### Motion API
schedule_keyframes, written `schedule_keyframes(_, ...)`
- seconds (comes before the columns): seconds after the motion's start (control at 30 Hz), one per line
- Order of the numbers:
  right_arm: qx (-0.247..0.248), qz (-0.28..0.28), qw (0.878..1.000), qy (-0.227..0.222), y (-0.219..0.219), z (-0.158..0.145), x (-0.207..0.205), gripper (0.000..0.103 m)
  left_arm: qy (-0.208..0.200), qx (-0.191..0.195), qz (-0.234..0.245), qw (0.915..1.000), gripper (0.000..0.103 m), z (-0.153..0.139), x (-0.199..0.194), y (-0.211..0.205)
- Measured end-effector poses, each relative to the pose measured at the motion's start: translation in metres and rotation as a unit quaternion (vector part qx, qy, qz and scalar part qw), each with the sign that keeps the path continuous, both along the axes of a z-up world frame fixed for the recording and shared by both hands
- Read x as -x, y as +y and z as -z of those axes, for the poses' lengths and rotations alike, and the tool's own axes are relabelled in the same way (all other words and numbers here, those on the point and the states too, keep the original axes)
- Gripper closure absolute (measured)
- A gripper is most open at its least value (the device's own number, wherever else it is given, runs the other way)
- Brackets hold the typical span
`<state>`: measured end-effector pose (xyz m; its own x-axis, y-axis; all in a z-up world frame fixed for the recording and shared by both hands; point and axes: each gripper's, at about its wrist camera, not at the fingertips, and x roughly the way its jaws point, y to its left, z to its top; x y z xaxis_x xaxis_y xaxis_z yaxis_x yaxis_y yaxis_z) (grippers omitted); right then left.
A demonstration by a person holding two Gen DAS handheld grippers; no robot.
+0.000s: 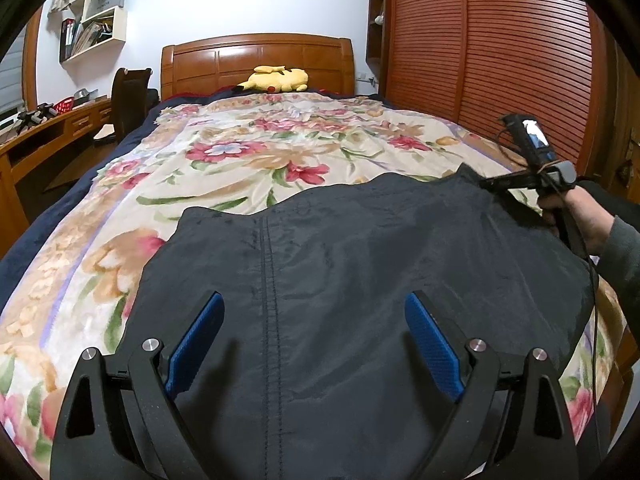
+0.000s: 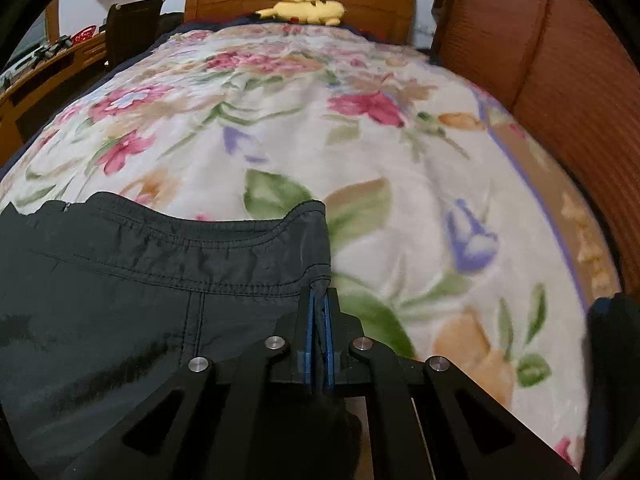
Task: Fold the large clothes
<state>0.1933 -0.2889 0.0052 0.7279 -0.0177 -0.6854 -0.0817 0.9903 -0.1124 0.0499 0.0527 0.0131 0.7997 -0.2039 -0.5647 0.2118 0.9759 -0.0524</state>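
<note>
While the dark garment (image 1: 340,280) lies spread on the floral blanket (image 1: 224,152) of the bed, the left claw (image 1: 314,344) hovers above it, fingers spread. Right claw (image 2: 319,312) pinches the garment's corner hem.

I see one dark navy garment (image 1: 340,280) lying spread on the bed, over the floral blanket, at the near end. Fabric looks thin and slightly shiny, with a double-stitched seam running down its middle toward me. Far edge is wavy, dipping near the centre. In the right wrist view a stitched hem band runs along that edge, and its right corner (image 2: 316,240) lifts slightly off the blanket. Surface mostly flat, light wrinkles.
</note>
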Motion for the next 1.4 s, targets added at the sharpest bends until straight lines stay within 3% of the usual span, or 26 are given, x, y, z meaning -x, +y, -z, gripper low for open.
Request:
schedule_keyframes(0.27, -0.02, -0.055, 0.996, -0.069, 0.012, -0.03, 0.09, 0.093, -0.012, -0.006, 0.017, 0.9998, 0.011, -0.002, 0.015, -0.017)
schedule_keyframes(0.33, -0.025, -0.071, 0.994, -0.078, 0.011, -0.027, 0.118, 0.085, -0.013, -0.003, 0.022, 0.9997, 0.011, -0.003, 0.018, -0.022)
schedule_keyframes(0.4, -0.037, -0.084, 0.993, -0.08, 0.01, -0.023, 0.139, 0.058, -0.015, -0.002, 0.027, 0.9995, 0.011, -0.003, 0.023, -0.027)
schedule_keyframes(0.5, -0.058, -0.108, 0.989, -0.078, 0.007, -0.016, 0.169, 0.045, -0.015, -0.002, 0.033, 0.9993, 0.011, -0.002, 0.029, -0.034)
schedule_keyframes(0.8, -0.059, -0.164, 0.983, -0.06, 0.017, 0.011, 0.223, 0.044, -0.002, -0.008, 0.039, 0.9992, 0.011, 0.01, 0.037, -0.045)
schedule_keyframes(1.07, -0.045, -0.169, 0.984, -0.024, 0.022, 0.034, 0.214, 0.043, 0.015, -0.028, 0.038, 0.9988, 0.011, 0.026, 0.039, -0.05)
schedule_keyframes(1.27, -0.054, -0.158, 0.985, -0.037, 0.024, 0.044, 0.205, 0.031, 0.024, -0.038, 0.035, 0.9984, 0.011, 0.033, 0.034, -0.051)
schedule_keyframes(1.4, -0.052, -0.155, 0.986, -0.037, 0.024, 0.046, 0.202, 0.029, 0.024, -0.043, 0.033, 0.9983, 0.011, 0.035, 0.034, -0.054)
